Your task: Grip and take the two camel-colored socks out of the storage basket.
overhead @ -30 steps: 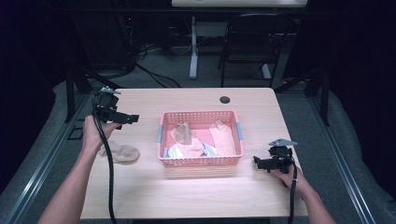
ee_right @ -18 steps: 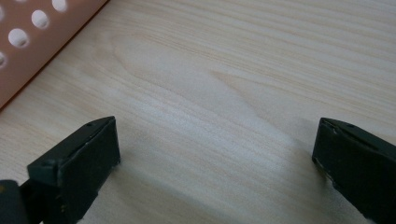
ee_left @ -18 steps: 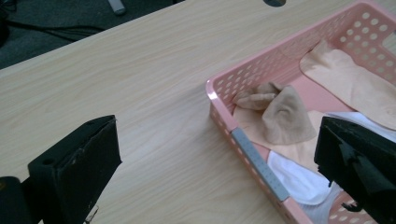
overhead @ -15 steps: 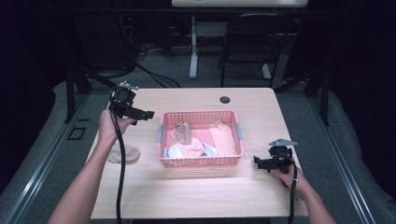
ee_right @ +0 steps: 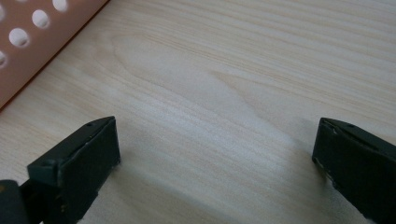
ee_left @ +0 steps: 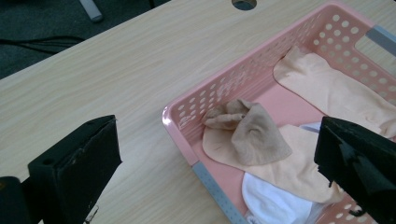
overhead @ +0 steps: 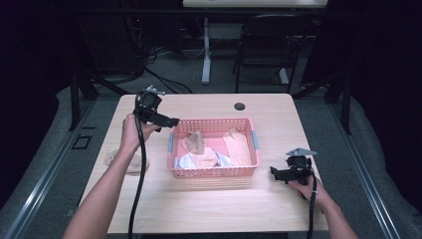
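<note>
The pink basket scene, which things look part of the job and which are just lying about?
Likely in the job:
pink basket
crumpled tan cloth
flat peach cloth
white cloth
tan cloth on the table
left gripper, open
right gripper, open

Lying about:
table grommet
chair

No text, label, brand, number or sign is readable anywhere.

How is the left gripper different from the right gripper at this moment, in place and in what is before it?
The left gripper is raised over the pink basket's left corner; the right gripper sits low, right of the basket. Between its jaws, the left gripper view shows a crumpled tan sock; the right gripper view shows bare table. Both grippers are open and hold nothing.
</note>
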